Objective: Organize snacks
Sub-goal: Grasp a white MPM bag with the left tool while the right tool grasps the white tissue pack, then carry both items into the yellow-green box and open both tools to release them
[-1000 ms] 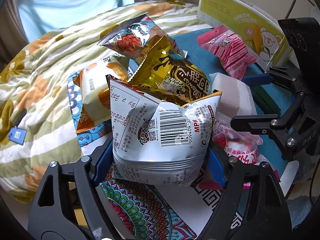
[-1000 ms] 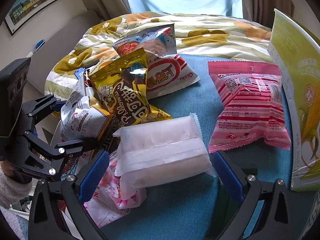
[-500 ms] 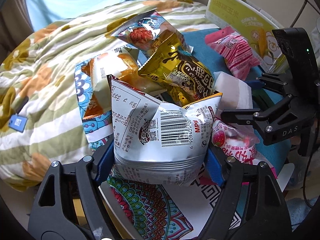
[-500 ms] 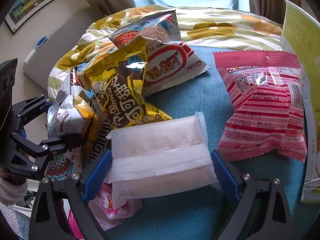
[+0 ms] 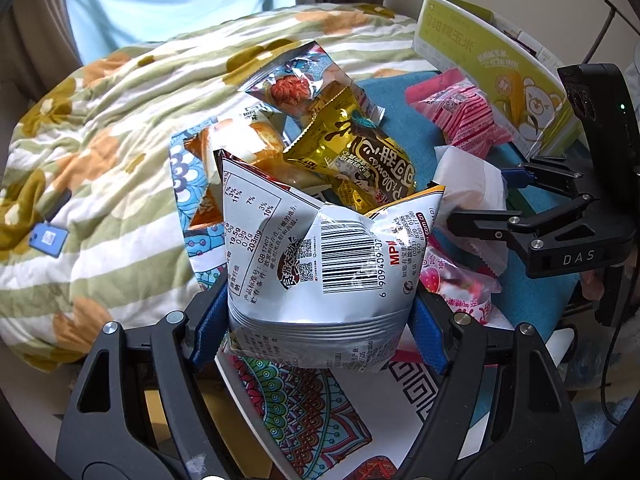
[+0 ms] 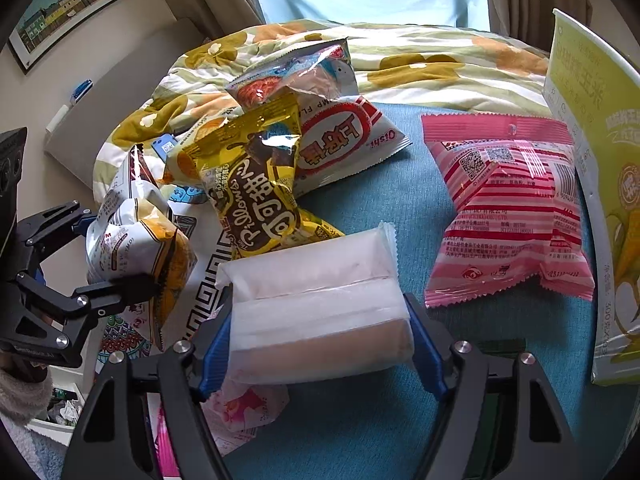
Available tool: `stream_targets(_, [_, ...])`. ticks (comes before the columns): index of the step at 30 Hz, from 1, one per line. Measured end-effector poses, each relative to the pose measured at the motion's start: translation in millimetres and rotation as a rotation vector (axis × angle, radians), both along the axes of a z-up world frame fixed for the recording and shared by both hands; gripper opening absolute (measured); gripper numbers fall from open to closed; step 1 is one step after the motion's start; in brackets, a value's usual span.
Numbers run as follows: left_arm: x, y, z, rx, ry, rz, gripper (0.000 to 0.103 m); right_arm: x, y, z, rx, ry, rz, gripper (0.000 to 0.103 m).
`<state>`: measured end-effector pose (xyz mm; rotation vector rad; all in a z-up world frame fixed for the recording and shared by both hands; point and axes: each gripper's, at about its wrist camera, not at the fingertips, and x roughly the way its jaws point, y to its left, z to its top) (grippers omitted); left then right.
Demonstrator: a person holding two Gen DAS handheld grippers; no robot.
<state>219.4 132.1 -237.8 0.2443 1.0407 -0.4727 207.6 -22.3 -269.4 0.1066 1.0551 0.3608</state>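
My left gripper (image 5: 320, 320) is shut on a white snack bag with a barcode (image 5: 320, 264), held above a patterned sheet (image 5: 304, 412). The bag also shows in the right wrist view (image 6: 136, 236). My right gripper (image 6: 320, 344) is shut on a white translucent packet (image 6: 316, 304), just over the blue cloth (image 6: 400, 432). That packet also shows in the left wrist view (image 5: 468, 188). A gold bag (image 6: 256, 180), a red-and-white Oishi bag (image 6: 340, 140) and a pink striped bag (image 6: 516, 208) lie on the pile.
A tall yellow-green corn package (image 6: 600, 184) stands at the right edge. A flowered quilt (image 5: 100, 140) covers the bed behind. A pink floral packet (image 6: 240, 408) lies under the right gripper. A blue tag (image 5: 48, 240) lies on the quilt.
The right gripper has closed on the white packet and drawn it nearer. The left gripper keeps its hold on the white bag, which has shifted only slightly.
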Motion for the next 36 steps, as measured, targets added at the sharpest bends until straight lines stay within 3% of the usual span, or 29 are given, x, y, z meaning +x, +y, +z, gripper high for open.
stream_targets(10, [-18, -2, 49, -0.031, -0.069, 0.029, 0.075, -18, -10, 45, 0.017, -0.07, -0.046, 0.072])
stream_targets(17, [-19, -31, 99, -0.09, -0.118, 0.004, 0.075, -35, -27, 84, 0.025, -0.122, -0.112, 0.072])
stream_targets(27, [-15, -142, 162, -0.135, -0.229, -0.021, 0.075, -58, -123, 145, 0.044, -0.221, -0.227, 0.072])
stream_targets(36, [8, -285, 162, -0.152, -0.204, -0.012, 0.075, -61, -249, 163, 0.012, -0.249, -0.267, 0.072])
